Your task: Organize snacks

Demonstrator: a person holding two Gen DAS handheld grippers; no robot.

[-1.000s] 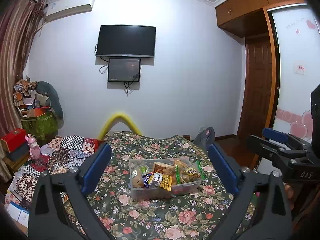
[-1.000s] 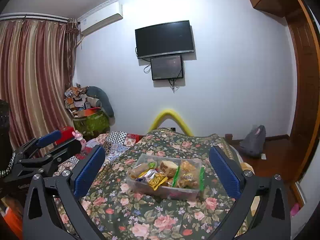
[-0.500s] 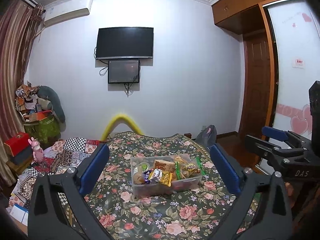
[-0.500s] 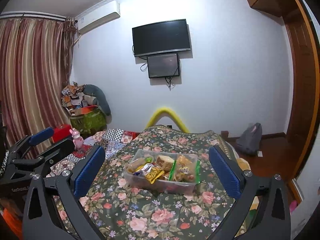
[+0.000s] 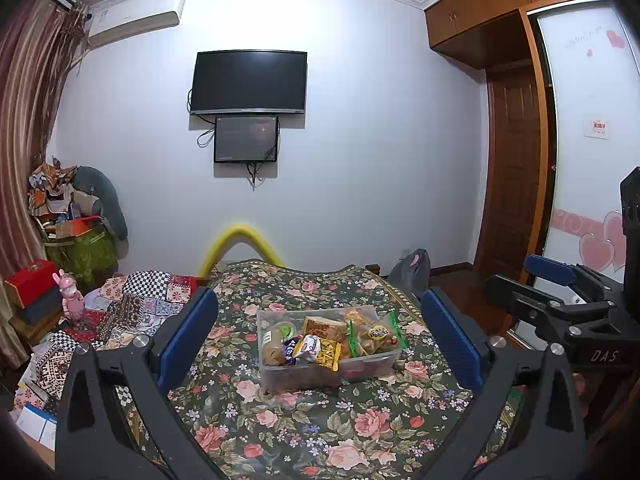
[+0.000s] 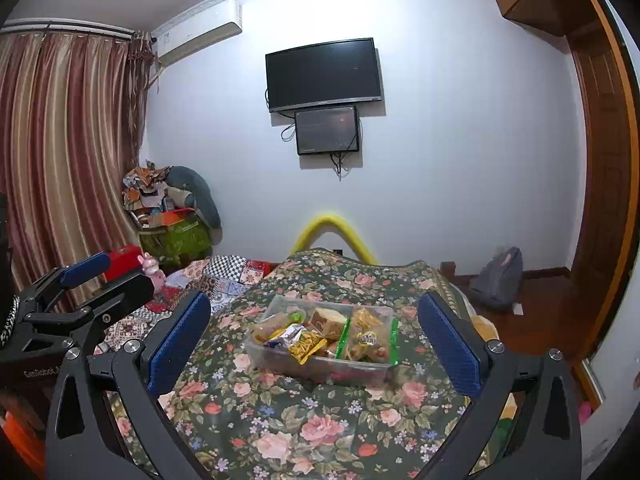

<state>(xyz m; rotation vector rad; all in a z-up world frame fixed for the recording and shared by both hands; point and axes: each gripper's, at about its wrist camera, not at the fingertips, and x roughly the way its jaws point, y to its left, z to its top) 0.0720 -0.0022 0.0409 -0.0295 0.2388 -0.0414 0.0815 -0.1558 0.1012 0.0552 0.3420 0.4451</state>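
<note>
A clear bin [image 5: 327, 362] of snacks [image 5: 320, 344] sits at lower centre on the floral bedspread [image 5: 280, 420]. Left gripper [image 5: 320, 336] and right gripper [image 6: 316, 334] hover with jaws wide apart, empty. Patchwork quilt [image 5: 132, 304] lies lower left; television [image 5: 249, 82] hangs upper centre.

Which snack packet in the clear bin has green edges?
The clear bag of golden snacks at the right end of the bin, with green strips down both sides; the neighbouring packet is yellow.

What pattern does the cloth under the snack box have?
The cloth is dark green with pink roses, clearest in the left wrist view.
</note>
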